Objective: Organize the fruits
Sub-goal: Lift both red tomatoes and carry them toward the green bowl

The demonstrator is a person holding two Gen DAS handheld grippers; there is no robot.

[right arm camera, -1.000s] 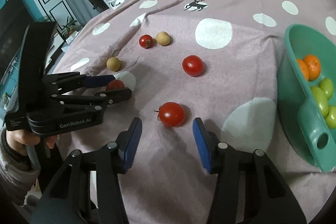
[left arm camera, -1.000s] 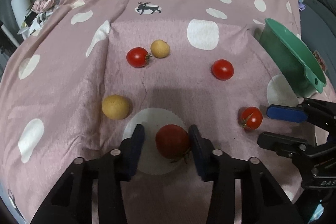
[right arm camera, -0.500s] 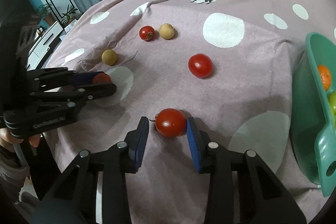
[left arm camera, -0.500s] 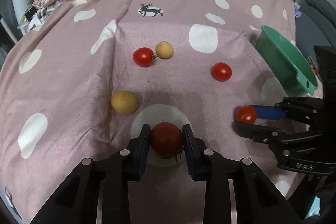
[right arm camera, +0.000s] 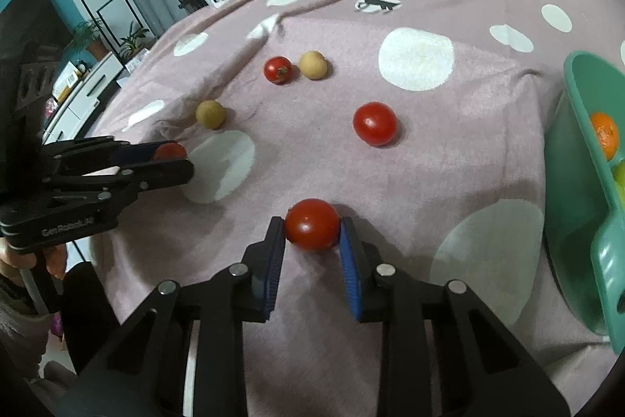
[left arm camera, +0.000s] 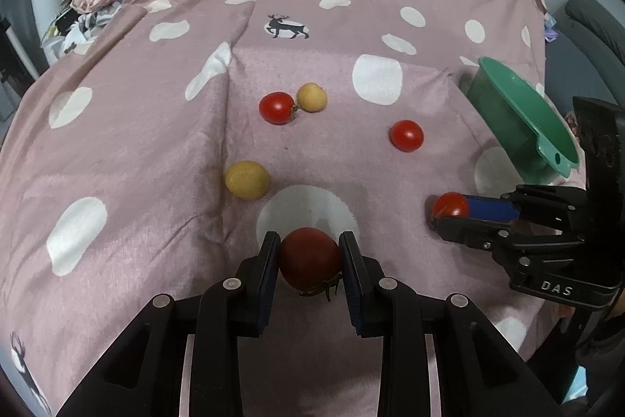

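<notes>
My left gripper [left arm camera: 310,255] is shut on a dark red tomato [left arm camera: 309,258], held just above a white dot of the pink cloth. My right gripper [right arm camera: 311,231] is shut on a bright red tomato [right arm camera: 311,224]; it also shows in the left wrist view [left arm camera: 450,205]. On the cloth lie two more red tomatoes [left arm camera: 276,107] [left arm camera: 406,135] and two tan round fruits [left arm camera: 311,97] [left arm camera: 247,179]. A green scoop-shaped bowl [right arm camera: 593,221] at the right holds an orange and green fruits.
The pink dotted cloth [left arm camera: 156,143] covers a raised, uneven surface that drops off at the left and far edges. Room furniture and a cabinet [right arm camera: 78,81] stand beyond the left edge. A grey chair [left arm camera: 593,22] is at the far right.
Both grippers have closed from open onto their tomatoes. Each moved forward around its fruit, and both tomatoes now sit clamped between the pads.
</notes>
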